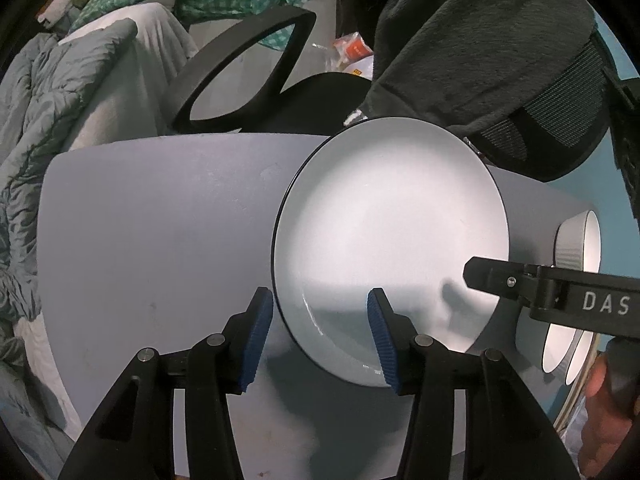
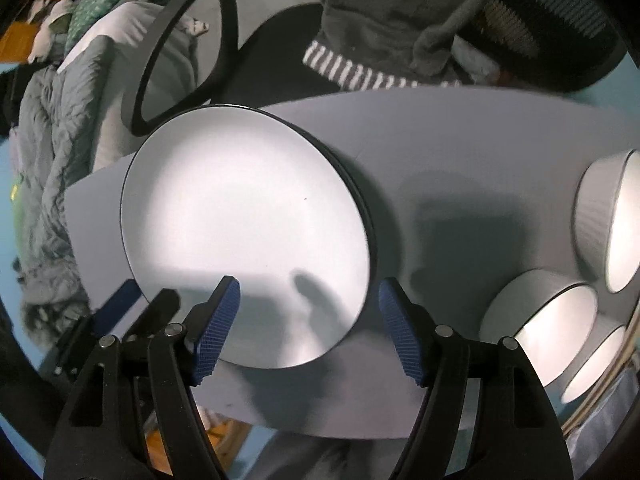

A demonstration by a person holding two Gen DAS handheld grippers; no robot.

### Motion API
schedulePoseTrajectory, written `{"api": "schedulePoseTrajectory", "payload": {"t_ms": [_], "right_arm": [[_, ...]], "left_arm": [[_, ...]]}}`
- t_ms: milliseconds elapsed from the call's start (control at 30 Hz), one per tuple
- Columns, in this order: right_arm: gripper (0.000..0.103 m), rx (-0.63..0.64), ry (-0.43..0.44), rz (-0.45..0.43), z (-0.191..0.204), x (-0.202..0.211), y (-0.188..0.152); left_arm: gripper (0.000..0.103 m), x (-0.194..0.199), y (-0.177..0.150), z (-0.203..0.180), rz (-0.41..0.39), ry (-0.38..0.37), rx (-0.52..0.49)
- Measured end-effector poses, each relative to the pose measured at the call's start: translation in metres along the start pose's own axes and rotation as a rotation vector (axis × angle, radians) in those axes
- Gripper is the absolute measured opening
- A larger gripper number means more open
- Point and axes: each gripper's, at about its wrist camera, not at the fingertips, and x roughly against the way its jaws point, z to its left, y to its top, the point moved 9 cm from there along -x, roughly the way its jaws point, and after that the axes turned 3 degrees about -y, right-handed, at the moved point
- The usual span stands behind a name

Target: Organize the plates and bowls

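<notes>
Grey tabletop [image 2: 460,152], bare along its left side. White plate [image 2: 240,220] stacked flat on another at the middle, to save room. White bowls [image 2: 552,320] bunched at the right edge. Left gripper [image 1: 320,336] and right gripper [image 2: 310,328]: both open, holding nothing, straddling the plate's near rim.

White plates [image 2: 248,216] (stacked) beside bowls [image 2: 548,320]
</notes>
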Motion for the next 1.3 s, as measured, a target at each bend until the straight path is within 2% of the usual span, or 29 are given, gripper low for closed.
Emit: {"api": "schedulePoseTrajectory", "payload": {"t_ms": [67, 133, 433, 533, 633, 733, 933, 1133, 1300], "right_arm": [[0.071, 0.016, -0.031, -0.038, -0.002, 0.008, -0.003], [0.071, 0.030, -0.057, -0.079, -0.004, 0.017, -0.006], [0.071, 0.131, -0.216, -0.289, -0.013, 0.075, -0.021], [0.071, 0.147, -0.258, -0.351, -0.015, 0.095, -0.028], [0.071, 0.152, -0.277, -0.409, -0.016, 0.117, -0.036], [0.071, 0.151, -0.282, -0.454, -0.015, 0.135, -0.045], [0.071, 0.111, -0.223, -0.526, -0.014, 0.169, -0.066], [0.071, 0.090, -0.215, -0.585, -0.017, 0.193, -0.090], [0.071, 0.090, -0.224, -0.604, -0.017, 0.204, -0.108]], "left_arm": [[0.053, 0.008, -0.001, 0.000, -0.018, 0.000, -0.002], [0.063, 0.019, -0.003, 0.000, -0.048, 0.002, 0.002], [0.064, 0.069, -0.016, -0.002, -0.138, -0.021, 0.002], [0.072, 0.091, -0.020, -0.006, -0.184, -0.024, -0.014], [0.073, 0.115, -0.023, -0.011, -0.236, -0.010, -0.053], [0.073, 0.134, -0.026, -0.016, -0.275, -0.006, -0.082], [0.073, 0.170, -0.033, -0.026, -0.326, -0.083, -0.088], [0.075, 0.193, -0.041, -0.030, -0.364, -0.085, -0.127], [0.075, 0.202, -0.049, -0.032, -0.363, -0.092, -0.164]]}}
